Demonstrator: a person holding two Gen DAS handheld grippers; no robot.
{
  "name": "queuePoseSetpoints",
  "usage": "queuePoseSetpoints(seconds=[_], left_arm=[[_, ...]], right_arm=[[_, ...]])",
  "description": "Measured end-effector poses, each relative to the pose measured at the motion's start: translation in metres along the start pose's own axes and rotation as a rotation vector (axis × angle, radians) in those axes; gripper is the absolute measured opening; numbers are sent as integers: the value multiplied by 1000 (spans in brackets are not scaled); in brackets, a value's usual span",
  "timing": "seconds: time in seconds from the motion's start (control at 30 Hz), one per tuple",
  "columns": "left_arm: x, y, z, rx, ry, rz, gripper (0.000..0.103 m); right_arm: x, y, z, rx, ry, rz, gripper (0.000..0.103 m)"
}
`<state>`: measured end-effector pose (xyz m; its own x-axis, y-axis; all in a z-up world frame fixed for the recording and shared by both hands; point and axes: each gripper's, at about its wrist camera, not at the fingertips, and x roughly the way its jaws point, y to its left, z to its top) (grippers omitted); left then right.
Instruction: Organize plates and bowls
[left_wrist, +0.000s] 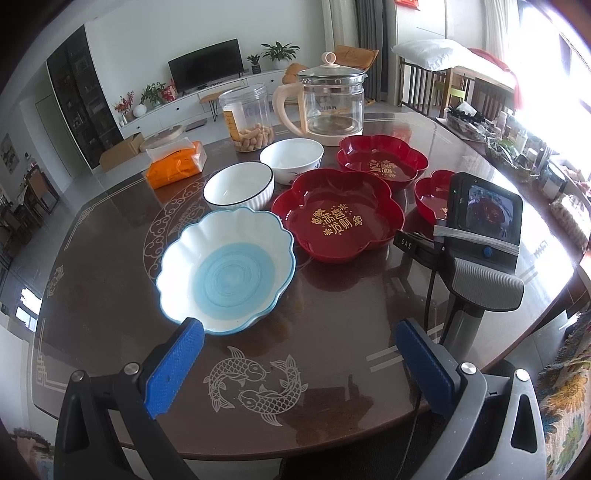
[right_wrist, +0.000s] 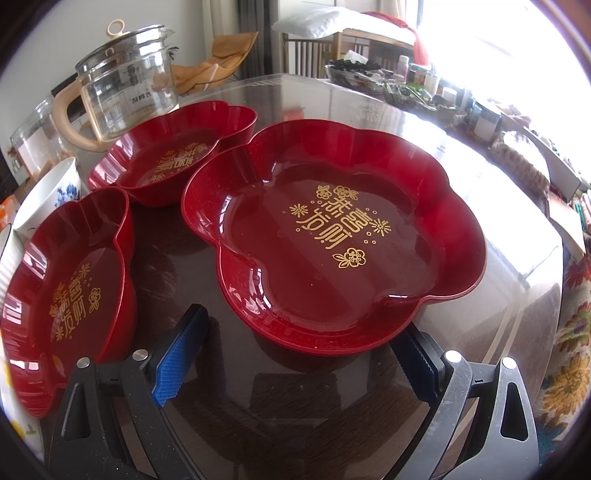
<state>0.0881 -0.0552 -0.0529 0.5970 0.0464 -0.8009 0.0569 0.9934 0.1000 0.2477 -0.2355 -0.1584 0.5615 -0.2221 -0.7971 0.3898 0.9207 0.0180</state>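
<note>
On the dark table stand a scalloped blue-and-white bowl, a ribbed white bowl with a dark rim, a white bowl with blue flowers and three red flower-shaped plates with gold writing: a near one, a far one and a right one. My left gripper is open and empty, just in front of the scalloped bowl. My right gripper is open and empty, its jaws on either side of the near edge of the right red plate. The other two red plates lie to its left.
A glass kettle, a jar of peanuts and an orange tissue pack stand at the back. Clutter lines the table's right side. The right gripper's body with its screen stands at the right in the left wrist view.
</note>
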Motion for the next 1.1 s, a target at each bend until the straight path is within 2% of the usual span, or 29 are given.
queuePoseSetpoints(seconds=[0.5, 0.7, 0.87, 0.97, 1.1], left_arm=[[-22, -13, 2, 31, -47, 28, 103], [-20, 2, 6, -16, -53, 40, 103], [-16, 3, 11, -37, -40, 5, 103], [-27, 5, 10, -25, -79, -6, 103], [-37, 22, 9, -44, -130, 30, 103]], right_arm=[[0, 0, 0, 0, 0, 0, 97], [0, 0, 0, 0, 0, 0, 97], [0, 0, 0, 0, 0, -1, 97], [0, 0, 0, 0, -1, -1, 97], [0, 0, 0, 0, -1, -1, 97]])
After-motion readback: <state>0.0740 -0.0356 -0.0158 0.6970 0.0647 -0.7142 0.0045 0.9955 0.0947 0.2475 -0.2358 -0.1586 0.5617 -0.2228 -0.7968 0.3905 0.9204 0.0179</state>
